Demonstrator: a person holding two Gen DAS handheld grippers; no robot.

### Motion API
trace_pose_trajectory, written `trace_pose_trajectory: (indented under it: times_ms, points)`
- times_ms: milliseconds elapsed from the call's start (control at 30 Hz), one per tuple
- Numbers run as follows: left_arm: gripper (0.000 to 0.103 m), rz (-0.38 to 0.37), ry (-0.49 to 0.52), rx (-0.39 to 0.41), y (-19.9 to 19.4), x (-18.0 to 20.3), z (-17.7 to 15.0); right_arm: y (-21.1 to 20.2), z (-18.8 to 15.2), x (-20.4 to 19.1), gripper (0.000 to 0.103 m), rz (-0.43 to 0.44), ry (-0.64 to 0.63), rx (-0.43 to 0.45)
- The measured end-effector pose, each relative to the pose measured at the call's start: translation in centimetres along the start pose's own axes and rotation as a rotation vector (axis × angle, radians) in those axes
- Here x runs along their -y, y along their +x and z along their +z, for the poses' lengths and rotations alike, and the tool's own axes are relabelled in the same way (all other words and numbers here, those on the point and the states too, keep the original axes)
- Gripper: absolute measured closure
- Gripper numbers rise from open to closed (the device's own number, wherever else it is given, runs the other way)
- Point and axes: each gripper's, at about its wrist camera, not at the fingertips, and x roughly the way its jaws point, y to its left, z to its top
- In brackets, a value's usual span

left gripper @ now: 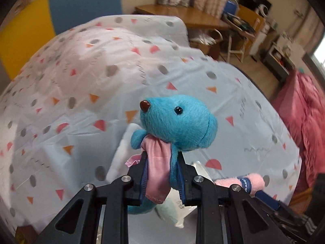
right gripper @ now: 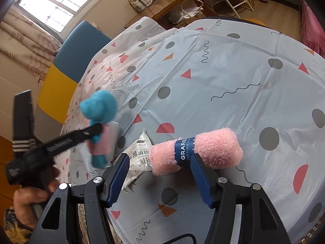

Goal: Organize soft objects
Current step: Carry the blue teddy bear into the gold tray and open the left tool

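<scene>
A blue plush animal point(left gripper: 178, 122) with a pink scarf hangs above the table, and my left gripper point(left gripper: 162, 156) is shut on its neck and scarf. The right wrist view shows the same toy point(right gripper: 99, 105) blurred at the left, held by the left gripper point(right gripper: 95, 130). A rolled pink towel point(right gripper: 215, 148) with a blue paper band lies on the tablecloth. My right gripper point(right gripper: 160, 158) stands open just in front of it. Its fingers straddle the roll's left end, and the pads do not press on it. The towel point(left gripper: 254, 181) also shows at the lower right of the left wrist view.
A crumpled white packet point(right gripper: 138, 154) lies left of the towel. The table's patterned cloth point(right gripper: 223, 71) spreads wide beyond it. Blue and yellow chair backs point(left gripper: 81, 6) stand behind the table. A wooden desk point(left gripper: 182, 14) and pink bedding point(left gripper: 300, 111) are farther off. A person's hand point(right gripper: 30, 199) grips the left handle.
</scene>
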Motion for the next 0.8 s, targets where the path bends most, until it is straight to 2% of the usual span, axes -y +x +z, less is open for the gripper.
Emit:
trace_pose_trajectory:
  times_ms: [200, 300, 600, 800]
  points:
    - [0.078, 0.082, -0.185, 0.068, -4.5, -6.4, -0.3, 0.4, -0.2, -0.3, 0.040, -0.010, -0.024, -0.020]
    - [0.078, 0.136, -0.240, 0.107, -6.8, -9.3, -1.4, 0.9, -0.4, -0.7, 0.040, -0.021, -0.049, -0.041]
    - [0.078, 0.185, -0.383, 0.225, -14.9, -15.6, -6.3, 1.2, -0.7, -1.3, 0.040, -0.070, -0.098, -0.043]
    - [0.078, 0.201, -0.474, 0.298, -19.7, -19.3, -10.8, 1.4, -0.9, -1.6, 0.040, -0.094, -0.126, -0.046]
